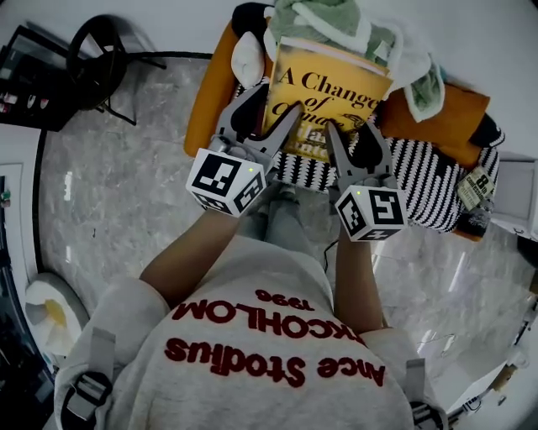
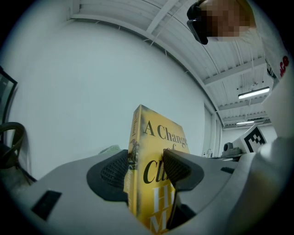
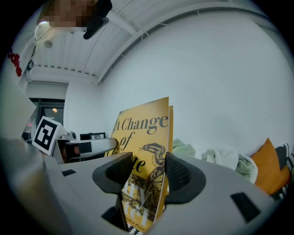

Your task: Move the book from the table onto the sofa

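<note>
Jaws first: left gripper (image 2: pixel 146 170) is clamped on the book (image 2: pixel 156 137) at its spine side, one pad on the front cover and one behind. The right gripper (image 3: pixel 146 172) is clamped on the fore-edge side, a pad on each face. Both grips sit low on the book, so most of it stands above the pads.

Position: book in the air, title toward the person, over the sofa (image 1: pixel 210 92) at 12 o'clock from the hands. A rumpled green-and-white throw (image 1: pixel 324 21) lies just beyond its top edge. An orange cushion (image 1: pixel 445 113) is at 2 o'clock and a striped cover (image 1: pixel 429 180) at 3 o'clock. Contact with the seat: cannot tell.

Risks, as judged:
- Low grip, tall load: the book may pivot about the pads and tip forward
- Uneven letting-go: if one gripper opens first, the other becomes a hinge and the book twists or drops on a corner
- The fore-edge cover looks slightly splayed; pages may fan or crease on landing
- Lumpy throw as a landing spot: the book may slide toward the floor (image 1: pixel 126 193) at 9 o'clock
</note>
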Tool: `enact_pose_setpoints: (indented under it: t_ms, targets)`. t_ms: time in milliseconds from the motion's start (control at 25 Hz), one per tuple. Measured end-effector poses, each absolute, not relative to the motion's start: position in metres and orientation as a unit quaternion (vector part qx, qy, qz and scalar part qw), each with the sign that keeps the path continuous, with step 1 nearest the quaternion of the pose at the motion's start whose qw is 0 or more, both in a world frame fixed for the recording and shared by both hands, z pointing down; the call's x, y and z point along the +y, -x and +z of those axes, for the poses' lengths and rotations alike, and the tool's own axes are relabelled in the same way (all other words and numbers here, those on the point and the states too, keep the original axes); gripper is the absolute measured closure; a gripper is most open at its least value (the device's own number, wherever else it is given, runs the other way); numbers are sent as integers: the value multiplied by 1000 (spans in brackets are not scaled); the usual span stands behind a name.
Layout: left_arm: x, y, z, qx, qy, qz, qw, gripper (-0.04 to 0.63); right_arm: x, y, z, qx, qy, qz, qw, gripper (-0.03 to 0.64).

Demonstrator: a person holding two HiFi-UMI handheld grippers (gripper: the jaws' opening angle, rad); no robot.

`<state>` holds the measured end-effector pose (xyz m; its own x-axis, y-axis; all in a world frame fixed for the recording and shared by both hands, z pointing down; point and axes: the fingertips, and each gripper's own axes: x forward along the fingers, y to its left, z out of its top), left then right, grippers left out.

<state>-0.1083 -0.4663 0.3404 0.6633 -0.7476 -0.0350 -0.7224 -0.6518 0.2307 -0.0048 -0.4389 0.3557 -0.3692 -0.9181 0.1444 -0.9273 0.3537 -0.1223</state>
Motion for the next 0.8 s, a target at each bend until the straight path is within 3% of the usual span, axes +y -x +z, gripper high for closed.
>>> enact_pose_setpoints:
  t_ms: [800]
  targets:
    - [-575,84,409,-447,-884,-13,140,356,-556,-21,425,-837,-518,170,58,382]
